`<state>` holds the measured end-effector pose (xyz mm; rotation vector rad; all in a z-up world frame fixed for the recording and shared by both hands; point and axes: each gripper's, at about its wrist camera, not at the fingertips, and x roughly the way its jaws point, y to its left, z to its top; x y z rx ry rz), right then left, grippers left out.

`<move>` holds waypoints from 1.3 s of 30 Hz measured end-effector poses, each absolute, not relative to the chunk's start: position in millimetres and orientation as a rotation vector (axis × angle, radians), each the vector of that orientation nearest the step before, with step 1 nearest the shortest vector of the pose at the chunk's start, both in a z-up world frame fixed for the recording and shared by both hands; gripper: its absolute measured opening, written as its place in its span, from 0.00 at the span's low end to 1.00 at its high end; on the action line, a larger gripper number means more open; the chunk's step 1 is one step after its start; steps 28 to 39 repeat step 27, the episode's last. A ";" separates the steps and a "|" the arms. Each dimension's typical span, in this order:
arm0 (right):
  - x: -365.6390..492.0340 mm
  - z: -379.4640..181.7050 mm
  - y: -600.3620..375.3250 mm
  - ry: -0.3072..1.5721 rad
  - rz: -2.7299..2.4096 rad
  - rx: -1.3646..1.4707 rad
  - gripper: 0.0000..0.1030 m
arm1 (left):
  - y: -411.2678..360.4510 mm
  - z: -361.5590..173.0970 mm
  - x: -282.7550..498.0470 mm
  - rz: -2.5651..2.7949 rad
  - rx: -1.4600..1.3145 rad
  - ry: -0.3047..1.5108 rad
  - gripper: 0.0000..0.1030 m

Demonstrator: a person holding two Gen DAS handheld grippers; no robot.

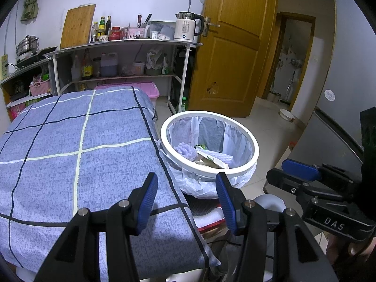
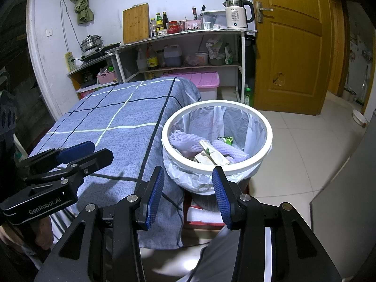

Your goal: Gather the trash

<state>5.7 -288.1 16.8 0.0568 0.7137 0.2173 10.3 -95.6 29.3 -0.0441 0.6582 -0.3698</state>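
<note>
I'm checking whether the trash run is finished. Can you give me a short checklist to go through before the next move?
1. Left tool empty, jaws apart: ok.
2. Right tool empty, jaws apart: ok.
3. Trash bin upright beside the table: ok.
4. Bag liner folded over the rim: ok.
5. Trash sits inside the bin: ok.
6. Checked tablecloth free of trash: ok where visible; floor behind the table: cannot tell.

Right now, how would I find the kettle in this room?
Look at the long shelf against the white wall. At its end nearest the wooden door stands the kettle: white, with a black handle, taller than the bottles nearby.
</note>
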 end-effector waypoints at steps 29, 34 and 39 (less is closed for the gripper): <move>6.4 16.7 -288.1 0.716 0.217 0.057 0.43 | -99.4 26.3 7.5 -0.348 -0.043 0.676 0.52; 6.4 16.7 -288.1 0.716 0.217 0.057 0.43 | -99.4 26.3 7.5 -0.348 -0.043 0.676 0.52; 6.4 16.7 -288.1 0.716 0.217 0.057 0.43 | -99.4 26.3 7.5 -0.348 -0.043 0.676 0.52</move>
